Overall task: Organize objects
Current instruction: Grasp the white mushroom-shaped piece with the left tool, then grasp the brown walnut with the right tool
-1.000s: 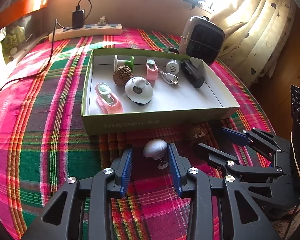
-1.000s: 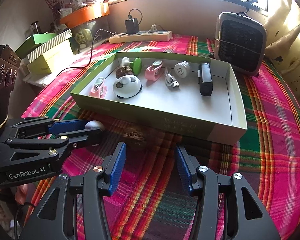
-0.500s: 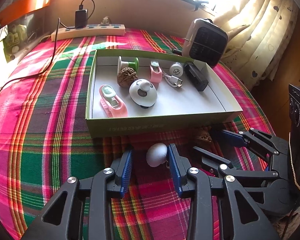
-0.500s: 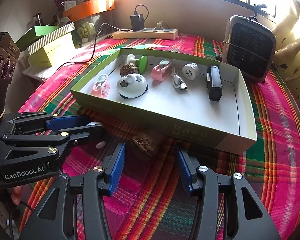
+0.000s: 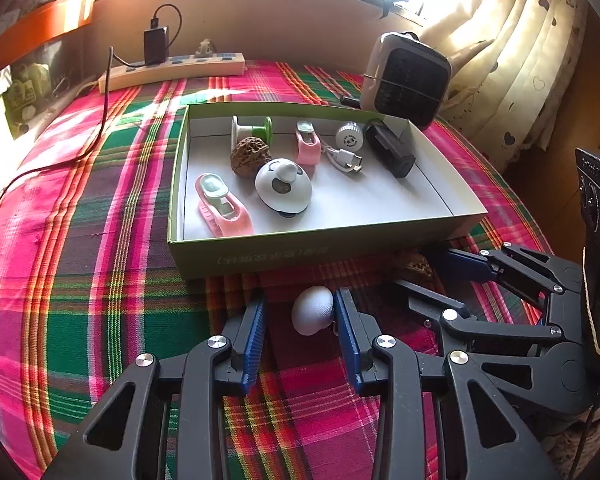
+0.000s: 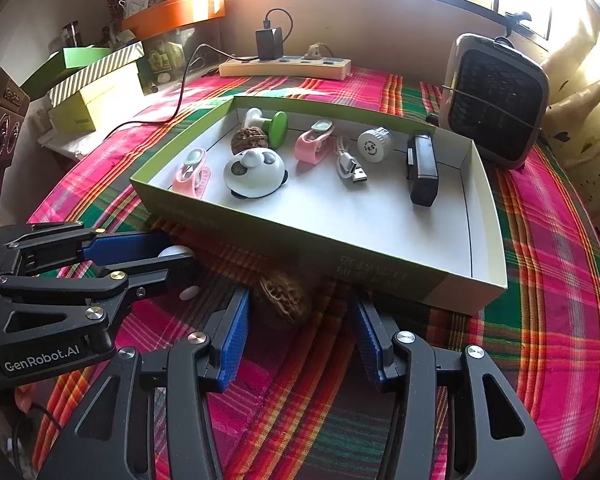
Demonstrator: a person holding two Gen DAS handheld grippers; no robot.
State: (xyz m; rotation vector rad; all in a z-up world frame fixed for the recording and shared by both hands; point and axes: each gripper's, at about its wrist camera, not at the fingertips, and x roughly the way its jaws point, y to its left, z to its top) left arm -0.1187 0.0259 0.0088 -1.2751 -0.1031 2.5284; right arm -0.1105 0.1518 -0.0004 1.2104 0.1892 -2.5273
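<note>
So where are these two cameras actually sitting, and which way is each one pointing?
Left wrist view: sits on the left gripper, looks forward along its fingers at a white knob between them and the green box; the right gripper shows at right.
Right wrist view: sits on the right gripper, faces a walnut on the cloth and the same box; the left gripper enters at left.
Both share the box, power strip and heater.

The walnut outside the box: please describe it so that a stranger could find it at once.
Find the shallow green box on the plaid cloth; the walnut lies on the cloth against its near wall, between the open right tongs. It is brown and wrinkled, unlike the smooth white knob in the left tongs, and its twin lies inside the box.
</note>
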